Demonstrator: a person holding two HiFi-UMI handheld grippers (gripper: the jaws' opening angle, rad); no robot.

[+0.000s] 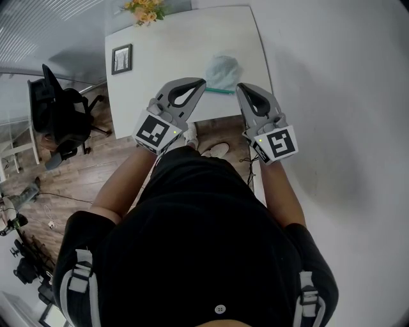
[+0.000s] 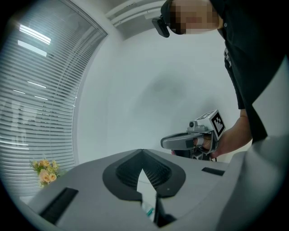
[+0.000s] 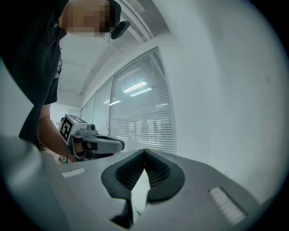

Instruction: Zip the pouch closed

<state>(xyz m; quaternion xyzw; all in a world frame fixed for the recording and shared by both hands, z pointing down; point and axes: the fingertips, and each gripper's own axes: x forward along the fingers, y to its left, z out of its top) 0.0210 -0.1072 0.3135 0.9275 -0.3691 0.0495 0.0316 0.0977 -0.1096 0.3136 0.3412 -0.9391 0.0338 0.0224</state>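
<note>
**Both grippers shut and empty, pouch lying on the surface**

The pale blue-green pouch point(image 1: 222, 70) is lying flat on the white surface point(image 1: 166, 57), showing its teal zipper edge point(image 1: 220, 91) on the side nearest the person. The left gripper point(image 1: 203, 82) is hovering at the pouch's near left corner, jaws pressed together with nothing between them. The right gripper point(image 1: 241, 86) is hanging just off the pouch's near right corner, its jaws likewise pressed together and pinching nothing. Whether either tip is touching the pouch, I cannot tell. A framed picture point(image 1: 121, 59) is standing well to the left of the pouch, and yellow flowers point(image 1: 146, 9) are sitting beyond the pouch, at the surface's far edge. A black office chair point(image 1: 61, 118) is standing on the wooden floor, further left of the pouch.
</note>
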